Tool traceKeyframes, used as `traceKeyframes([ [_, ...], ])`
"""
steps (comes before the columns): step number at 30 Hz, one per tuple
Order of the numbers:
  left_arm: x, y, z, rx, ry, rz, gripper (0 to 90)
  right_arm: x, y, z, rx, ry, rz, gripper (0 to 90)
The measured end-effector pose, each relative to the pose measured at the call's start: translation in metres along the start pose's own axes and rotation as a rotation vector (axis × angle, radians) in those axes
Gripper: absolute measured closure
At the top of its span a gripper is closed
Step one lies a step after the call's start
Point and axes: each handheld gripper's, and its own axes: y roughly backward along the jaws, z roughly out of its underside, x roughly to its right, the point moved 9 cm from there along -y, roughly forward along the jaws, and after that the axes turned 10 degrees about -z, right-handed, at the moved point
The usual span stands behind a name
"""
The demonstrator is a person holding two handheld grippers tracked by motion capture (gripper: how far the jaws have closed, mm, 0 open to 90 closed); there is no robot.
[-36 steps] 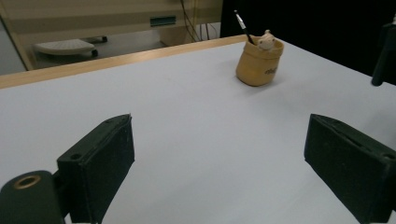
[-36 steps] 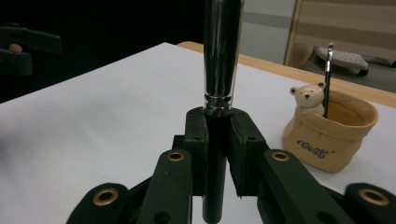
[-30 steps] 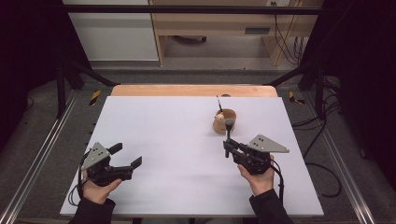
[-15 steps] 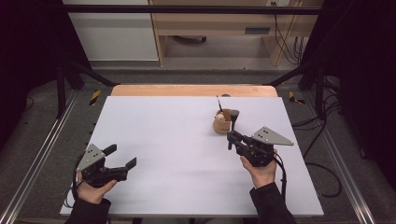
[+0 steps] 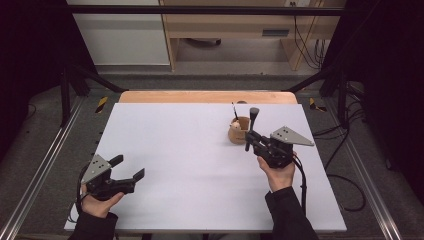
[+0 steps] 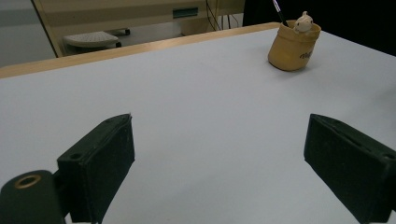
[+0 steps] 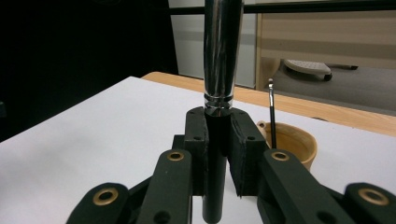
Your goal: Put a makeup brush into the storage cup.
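On pot (image 6: 294,46), unreadable dark lettering

White table (image 5: 190,165) with wooden far edge, tan cup (image 5: 238,133) standing toward its far right

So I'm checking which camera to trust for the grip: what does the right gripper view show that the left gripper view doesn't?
Right gripper view alone: the right gripper shut on a makeup brush with a black handle and shiny metal ferrule. Left gripper view alone: the left gripper with jaws wide apart over bare table, and a small figure in the cup. Both: the tan cup, its thin black brush, and the white table.
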Motion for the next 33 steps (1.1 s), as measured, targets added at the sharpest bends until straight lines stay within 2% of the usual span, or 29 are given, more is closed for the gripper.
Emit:
traceKeyframes([
  [6, -0.001, 0.0, 0.001, 0.001, 0.002, -0.002, 8.4, 0.012, -0.008, -0.005, 0.006, -0.018, 0.028, 79.2],
  [23, -0.001, -0.001, 0.001, 0.002, 0.0, -0.002, 8.7, 0.041, -0.03, -0.019, 0.025, -0.027, 0.115, 79.2],
  [33, -0.001, -0.001, 0.001, 0.005, 0.003, -0.001, 9.0, 0.054, -0.041, -0.025, 0.038, -0.043, 0.14, 79.2],
])
